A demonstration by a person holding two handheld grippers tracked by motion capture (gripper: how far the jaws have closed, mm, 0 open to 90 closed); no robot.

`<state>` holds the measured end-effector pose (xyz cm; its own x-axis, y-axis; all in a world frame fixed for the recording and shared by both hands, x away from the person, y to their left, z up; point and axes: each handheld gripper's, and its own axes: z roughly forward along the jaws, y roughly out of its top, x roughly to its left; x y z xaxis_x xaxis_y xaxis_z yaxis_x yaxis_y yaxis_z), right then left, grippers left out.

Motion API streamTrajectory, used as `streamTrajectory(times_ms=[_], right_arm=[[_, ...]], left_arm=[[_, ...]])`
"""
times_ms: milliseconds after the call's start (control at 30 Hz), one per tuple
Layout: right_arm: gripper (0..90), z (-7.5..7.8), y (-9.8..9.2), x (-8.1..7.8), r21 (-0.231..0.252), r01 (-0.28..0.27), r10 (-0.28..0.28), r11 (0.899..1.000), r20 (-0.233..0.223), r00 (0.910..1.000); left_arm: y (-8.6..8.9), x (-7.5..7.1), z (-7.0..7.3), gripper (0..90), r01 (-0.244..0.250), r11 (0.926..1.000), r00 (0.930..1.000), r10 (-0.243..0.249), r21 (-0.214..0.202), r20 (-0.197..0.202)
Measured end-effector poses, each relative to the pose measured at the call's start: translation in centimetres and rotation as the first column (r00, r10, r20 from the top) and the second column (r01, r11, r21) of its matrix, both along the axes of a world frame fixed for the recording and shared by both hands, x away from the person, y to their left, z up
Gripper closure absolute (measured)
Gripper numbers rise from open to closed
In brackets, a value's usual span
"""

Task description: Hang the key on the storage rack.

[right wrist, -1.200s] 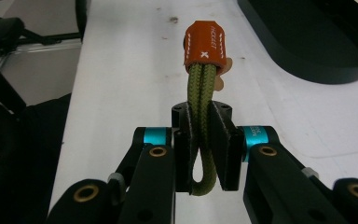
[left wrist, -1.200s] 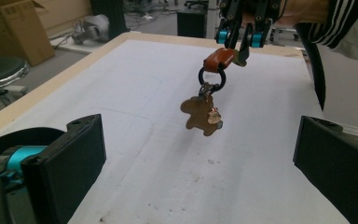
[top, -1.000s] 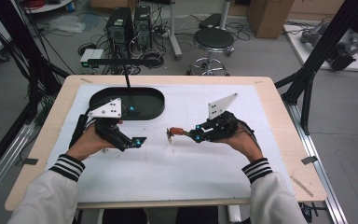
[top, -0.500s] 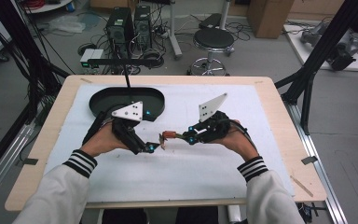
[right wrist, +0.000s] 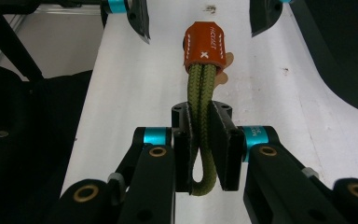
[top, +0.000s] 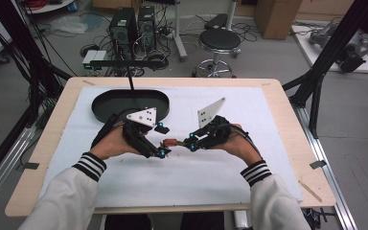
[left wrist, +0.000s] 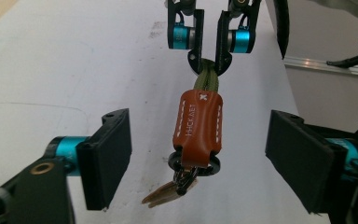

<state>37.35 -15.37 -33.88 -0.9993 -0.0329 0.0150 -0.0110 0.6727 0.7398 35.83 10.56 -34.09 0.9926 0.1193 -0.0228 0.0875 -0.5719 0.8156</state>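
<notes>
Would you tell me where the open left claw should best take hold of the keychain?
On the brown leather sleeve, one jaw on each flat stitched side. It hangs between the left claw, while the right claw pinches the green cord loop; the ring below looks too small.

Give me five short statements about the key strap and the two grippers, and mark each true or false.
1. The right gripper is shut on the olive cord loop. True.
2. The left gripper is shut on the orange leather sleeve. False: its jaws stand open on either side of it.
3. A metal ring hangs at the sleeve's end. True.
4. The strap lies in the black tray. False: it is held above the white mat.
5. The sleeve has white stitching. True.
</notes>
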Motion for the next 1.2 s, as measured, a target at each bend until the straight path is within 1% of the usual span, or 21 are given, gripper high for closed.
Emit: streamTrajectory(times_ms=[33, 133, 233, 267, 433, 500, 567, 667, 733, 767, 867, 900, 1067, 1100, 1133, 1167, 1200], right_arm=[[79.8, -0.03, 0.08, -0.03, -0.001, -0.001, 0.001, 1.0, -0.003, 1.0], [79.9, -0.13, 0.25, 0.0, -0.002, -0.01, 0.01, 1.0, -0.003, 0.9999], [79.9, -0.22, 0.41, -0.06, -0.01, -0.015, 0.015, 1.0, -0.006, 0.9999], [79.9, -0.24, 0.47, -0.09, -0.011, -0.016, 0.016, 1.0, -0.003, 0.9999], [79.8, -0.29, 0.76, -0.21, -0.012, -0.027, 0.027, 1.0, -0.004, 0.9996], [79.8, -0.31, 0.85, -0.22, -0.015, -0.03, 0.03, 0.999, -0.001, 0.9995], [79.8, -0.34, 0.87, -0.19, -0.016, -0.034, 0.034, 0.999, -0.003, 0.9994], [79.8, -0.36, 0.88, -0.2, -0.015, -0.031, 0.031, 0.999, -0.008, 0.9995], [79.8, -0.4, 0.91, -0.18, -0.018, -0.03, 0.03, 0.999, -0.003, 0.9995], [79.8, -0.42, 0.92, -0.16, -0.022, -0.031, 0.031, 0.999, -0.005, 0.9995], [79.8, -0.54, 1.0, -0.16, -0.028, -0.034, 0.034, 0.999, -0.005, 0.9994], [79.8, -0.55, 1.01, -0.18, -0.032, -0.029, 0.029, 0.999, -0.005, 0.9996], [79.5, -0.52, 0.94, -0.09, -0.023, -0.031, 0.031, 0.999, -0.003, 0.9995], [79.2, -0.52, 0.94, -0.08, -0.022, -0.032, 0.032, 0.999, -0.002, 0.9995], [78.2, -0.53, 0.94, -0.07, -0.021, -0.034, 0.035, 0.999, 0.001, 0.9994], [74.9, -0.58, 0.95, -0.06, -0.021, -0.045, 0.045, 0.999, 0.002, 0.999], [58.3, -0.68, 1.0, -0.11, -0.011, -0.054, 0.054, 0.998, 0.004, 0.9985]], left_arm=[[-0.03, 0.07, -0.02, 26.1, 0.009, 0.9999, 1.0, -0.009, 0.013, -0.001], [-0.26, 0.12, -0.13, 30.1, 0.007, 0.9993, 1.0, -0.007, 0.035, -0.006], [-0.38, 0.14, -0.1, 39.6, 0.027, 0.9986, 0.9996, -0.027, 0.045, -0.012], [-0.45, 0.11, -0.13, 41.6, 0.028, 0.9985, 0.9994, -0.028, 0.047, -0.019], [-0.75, 0.08, -0.39, 46.7, 0.039, 0.9955, 0.9989, -0.036, 0.087, -0.03], [-0.8, 0.08, -0.44, 50.3, 0.038, 0.9955, 0.9988, -0.035, 0.087, -0.033], [-0.82, 0.09, -0.45, 54.7, 0.038, 0.9953, 0.9989, -0.035, 0.089, -0.032], [-0.85, 0.11, -0.49, 62.4, 0.032, 0.9937, 0.9993, -0.03, 0.107, -0.022], [-0.87, 0.07, -0.52, 65.5, 0.043, 0.9928, 0.9989, -0.04, 0.112, -0.026], [-0.92, 0.04, -0.52, 66.9, 0.046, 0.9918, 0.9988, -0.043, 0.119, -0.023], [-0.99, -0.06, -0.56, 68.9, 0.048, 0.99, 0.9988, -0.048, 0.132, -0.007], [-1.01, -0.1, -0.58, 69.4, 0.046, 0.9904, 0.9989, -0.046, 0.13, -0.003], [-0.94, -0.14, -0.51, 70.9, 0.045, 0.9918, 0.999, -0.045, 0.119, -0.004], [-0.93, -0.15, -0.46, 71.0, 0.046, 0.9911, 0.999, -0.045, 0.125, -0.006], [-0.95, -0.16, -0.47, 71.0, 0.046, 0.9912, 0.999, -0.045, 0.124, -0.005], [-0.97, -0.2, -0.49, 71.1, 0.042, 0.991, 0.9991, -0.042, 0.127, -0.004], [-0.98, -0.21, -0.48, 71.2, 0.037, 0.9917, 0.9993, -0.037, 0.123, 0.0]])
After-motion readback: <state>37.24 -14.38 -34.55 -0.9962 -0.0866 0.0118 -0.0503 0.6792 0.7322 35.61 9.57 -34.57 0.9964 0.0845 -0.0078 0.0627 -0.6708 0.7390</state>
